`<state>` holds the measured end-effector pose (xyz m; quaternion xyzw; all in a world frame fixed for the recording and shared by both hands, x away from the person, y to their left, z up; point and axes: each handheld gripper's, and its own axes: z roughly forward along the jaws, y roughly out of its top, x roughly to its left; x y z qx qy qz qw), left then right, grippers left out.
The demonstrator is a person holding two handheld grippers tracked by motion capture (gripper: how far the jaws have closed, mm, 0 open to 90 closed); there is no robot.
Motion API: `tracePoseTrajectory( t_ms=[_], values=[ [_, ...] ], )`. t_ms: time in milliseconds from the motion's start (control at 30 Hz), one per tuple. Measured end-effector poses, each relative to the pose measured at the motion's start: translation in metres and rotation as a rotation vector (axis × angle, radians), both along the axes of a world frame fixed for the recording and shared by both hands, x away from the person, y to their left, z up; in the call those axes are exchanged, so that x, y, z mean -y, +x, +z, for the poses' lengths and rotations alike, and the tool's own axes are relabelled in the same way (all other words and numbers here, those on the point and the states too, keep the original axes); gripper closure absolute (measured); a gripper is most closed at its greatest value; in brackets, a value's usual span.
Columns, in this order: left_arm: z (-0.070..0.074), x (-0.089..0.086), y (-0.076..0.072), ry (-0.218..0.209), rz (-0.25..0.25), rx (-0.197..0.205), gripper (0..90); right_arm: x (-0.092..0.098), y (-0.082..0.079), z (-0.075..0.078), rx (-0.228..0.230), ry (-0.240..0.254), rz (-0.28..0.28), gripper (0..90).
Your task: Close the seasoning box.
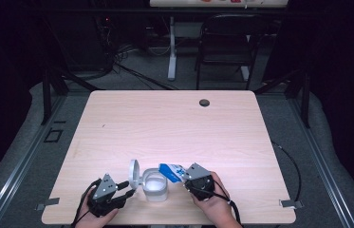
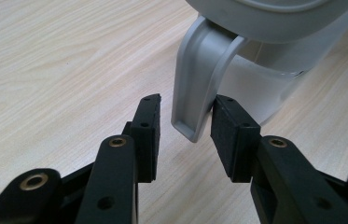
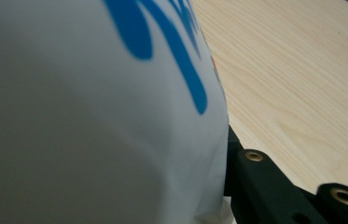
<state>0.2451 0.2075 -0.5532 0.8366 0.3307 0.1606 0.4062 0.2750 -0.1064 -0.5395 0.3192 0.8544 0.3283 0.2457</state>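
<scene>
Now: pouch (image 1: 171, 171) clamped in R gripper (image 1: 184, 175), tipped over container (image 1: 155, 186).

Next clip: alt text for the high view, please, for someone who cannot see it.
At the near edge of a light wooden table, the right gripper tilts a blue-and-white packet over an open white container with its round lid flipped up. The left gripper sits at the container's lid side. A dark chair stands beyond the table.

A dim lab: bare test table (image 1: 117, 123), floor cables (image 1: 132, 71), folding chair (image 1: 227, 42).
</scene>
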Motion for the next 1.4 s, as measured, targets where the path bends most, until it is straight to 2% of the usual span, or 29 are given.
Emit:
tracePoseTrajectory(
  t_ms=[33,167,300,533,600,733,767,833,967,1100,1267,1400],
  values=[
    [0.0,0.0,0.0,0.0,0.0,0.0,63.5,0.001,0.0,-0.001,-0.006,0.026,-0.013,79.4],
    [0.0,0.0,0.0,-0.001,-0.001,0.0,63.5,0.007,0.003,-0.003,-0.045,0.079,-0.034,79.4],
    [0.0,0.0,0.0,-0.002,0.0,0.0,63.5,0.011,0.005,-0.005,-0.063,0.133,-0.052,79.5],
    [-0.001,0.001,0.0,-0.003,0.002,-0.006,63.5,0.016,0.008,-0.007,-0.081,0.169,-0.084,79.5],
    [-0.001,0.0,0.0,-0.004,0.002,-0.006,63.5,0.018,0.01,-0.009,-0.084,0.202,-0.098,79.5],
    [-0.002,0.0,0.0,-0.009,0.003,-0.004,63.5,0.022,0.014,-0.011,-0.1,0.228,-0.124,79.4],
    [-0.002,0.0,0.0,-0.01,0.003,-0.004,63.5,0.023,0.015,-0.013,-0.106,0.252,-0.136,79.4],
    [-0.001,0.0,0.0,-0.009,0.002,-0.007,63.5,0.025,0.017,-0.015,-0.119,0.269,-0.153,79.4],
    [-0.002,0.0,0.0,-0.008,0.002,-0.007,63.5,0.028,0.02,-0.019,-0.124,0.277,-0.178,78.7],
    [-0.002,0.0,0.0,-0.012,0.004,-0.009,63.5,0.032,0.023,-0.023,-0.125,0.314,-0.207,76.9],
    [-0.002,0.001,0.0,-0.014,0.005,-0.009,63.5,0.035,0.024,-0.024,-0.119,0.304,-0.203,72.5],
    [-0.002,0.0,0.0,-0.011,0.003,-0.006,63.3,0.038,0.025,-0.025,-0.124,0.313,-0.214,69.3]
  ],
)
